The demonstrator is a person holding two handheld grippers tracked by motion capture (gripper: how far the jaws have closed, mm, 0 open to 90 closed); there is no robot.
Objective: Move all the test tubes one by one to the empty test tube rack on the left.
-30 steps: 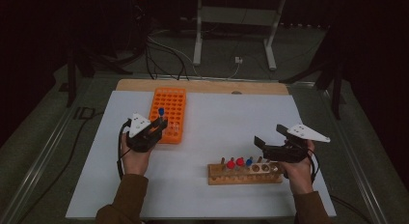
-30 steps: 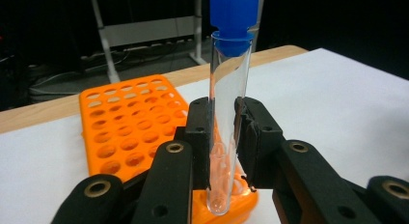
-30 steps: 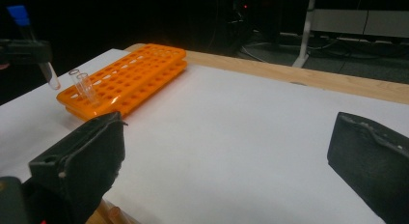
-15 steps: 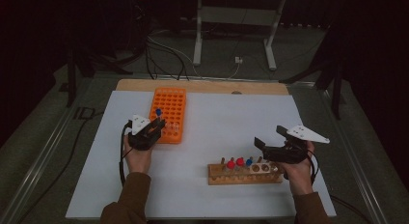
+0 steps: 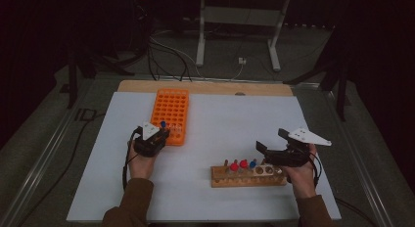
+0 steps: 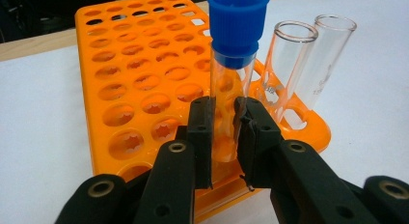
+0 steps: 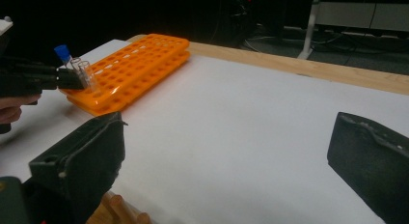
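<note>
My left gripper (image 5: pixel 157 137) is shut on a glass tube with a blue cap (image 6: pixel 235 50), pads pressed on the glass just below the cap. The tube stands upright, its lower end in a hole of the nearest row of the orange rack (image 5: pixel 172 107). Two uncapped glass tubes (image 6: pixel 284 69) stand in that rack's near right corner, beside the held tube. My right gripper (image 5: pixel 271 141) hangs open with nothing in it, above the right end of the wooden rack (image 5: pixel 247 180), which holds red-capped tubes (image 5: pixel 238 165) and a blue-capped one (image 5: pixel 252 163).
A white sheet (image 5: pixel 220 119) covers the table, with a wooden strip (image 5: pixel 205 87) along its far edge. Most holes of the orange rack (image 6: pixel 135 79) have no tube in them. Cables and a metal stand (image 5: pixel 235 36) lie on the dark floor beyond.
My left hand has come down with the blue-capped tube, bringing it lower into the orange rack's near row. The right hand has stayed where it was.
</note>
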